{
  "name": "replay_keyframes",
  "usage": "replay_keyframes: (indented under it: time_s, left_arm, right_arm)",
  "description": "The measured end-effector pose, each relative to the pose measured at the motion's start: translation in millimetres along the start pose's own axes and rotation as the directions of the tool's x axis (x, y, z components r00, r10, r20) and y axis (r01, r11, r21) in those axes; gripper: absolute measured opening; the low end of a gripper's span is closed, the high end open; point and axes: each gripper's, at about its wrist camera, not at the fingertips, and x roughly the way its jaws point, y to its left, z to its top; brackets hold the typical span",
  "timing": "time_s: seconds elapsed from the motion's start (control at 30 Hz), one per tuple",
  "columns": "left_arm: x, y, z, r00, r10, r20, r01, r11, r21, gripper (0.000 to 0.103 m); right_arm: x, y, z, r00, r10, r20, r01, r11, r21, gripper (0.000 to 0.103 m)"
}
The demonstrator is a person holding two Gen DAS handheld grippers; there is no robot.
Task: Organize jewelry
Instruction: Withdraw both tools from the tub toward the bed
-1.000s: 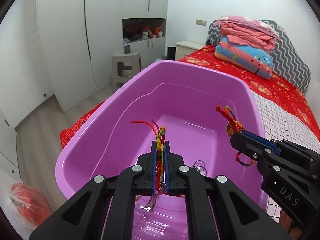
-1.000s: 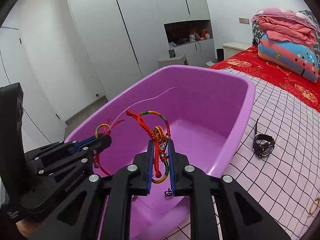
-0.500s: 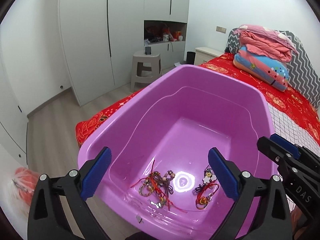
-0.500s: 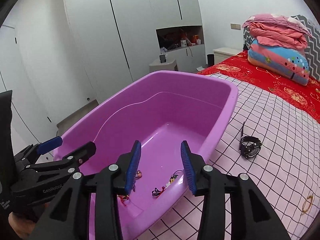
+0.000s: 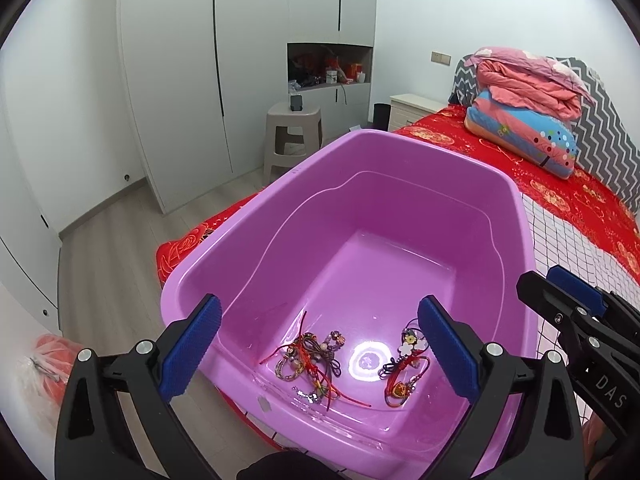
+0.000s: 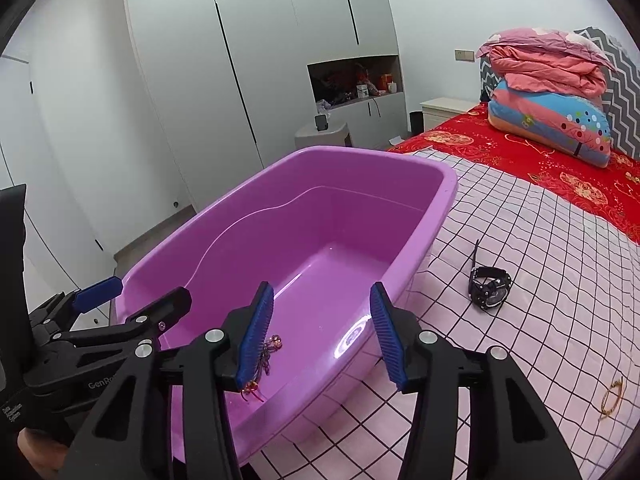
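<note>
Left gripper [image 5: 320, 348] spread wide and empty; right gripper [image 6: 320, 332] empty, jaws opening. Both hang over the purple tub [image 5: 400, 152], bracelets [image 5: 312, 360] lying loose on its floor. Drop-off step looks done; next likely the black watch [image 6: 490, 288] on the checked bedcover [image 6: 540, 240], needing a reach right.

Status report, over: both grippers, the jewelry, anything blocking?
Left gripper open, empty. Right gripper opening, empty. Two bracelet bundles in purple tub. Black watch and gold bangle on the checked sheet, unobstructed.
</note>
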Motion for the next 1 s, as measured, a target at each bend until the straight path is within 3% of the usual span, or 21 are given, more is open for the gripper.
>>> replay_keyframes:
  time_s: [0.57, 1.0]
  left_arm:
    - [-27.3, -28.1, -10.7, 1.000, -0.012, 0.024, 0.011, 0.999, 0.037, 0.097]
    - [-43.8, -49.3, -19.8, 0.999, -0.039, 0.036, 0.037, 0.997, 0.072, 0.097]
  right_arm:
    - [-33.1, -21.7, -22.0, 0.999, -0.044, 0.031, 0.043, 0.998, 0.035, 0.065]
    - [-62.5, -51.4, -40.8, 0.995, -0.091, 0.045, 0.086, 0.991, 0.103, 0.068]
